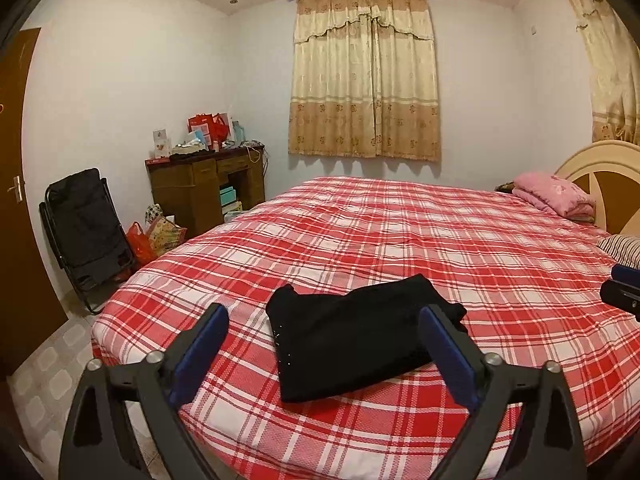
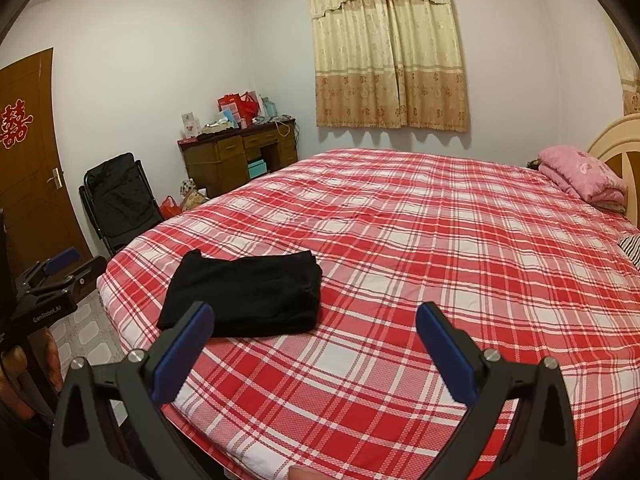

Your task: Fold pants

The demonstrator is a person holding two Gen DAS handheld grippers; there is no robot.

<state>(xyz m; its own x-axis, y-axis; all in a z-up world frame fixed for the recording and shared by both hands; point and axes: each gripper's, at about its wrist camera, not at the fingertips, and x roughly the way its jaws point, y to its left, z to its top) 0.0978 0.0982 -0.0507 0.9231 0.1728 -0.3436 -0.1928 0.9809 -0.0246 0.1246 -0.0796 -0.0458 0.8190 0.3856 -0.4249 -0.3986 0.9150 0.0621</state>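
Observation:
Black pants (image 1: 356, 336) lie folded into a compact bundle on the red plaid bed (image 1: 440, 248), near its front left corner. They also show in the right wrist view (image 2: 248, 292). My left gripper (image 1: 324, 320) is open and empty, held above and in front of the pants. My right gripper (image 2: 314, 320) is open and empty, held above the bed just right of the pants. The right gripper shows at the right edge of the left wrist view (image 1: 624, 288), and the left gripper at the left edge of the right wrist view (image 2: 52, 276).
A pink folded blanket (image 1: 556, 196) and a striped pillow (image 1: 624, 248) lie by the headboard (image 1: 600, 172). A wooden desk (image 1: 208, 188) with clutter, a black folding chair (image 1: 88, 232), bags (image 1: 156, 236) and a door (image 2: 32, 152) stand left of the bed.

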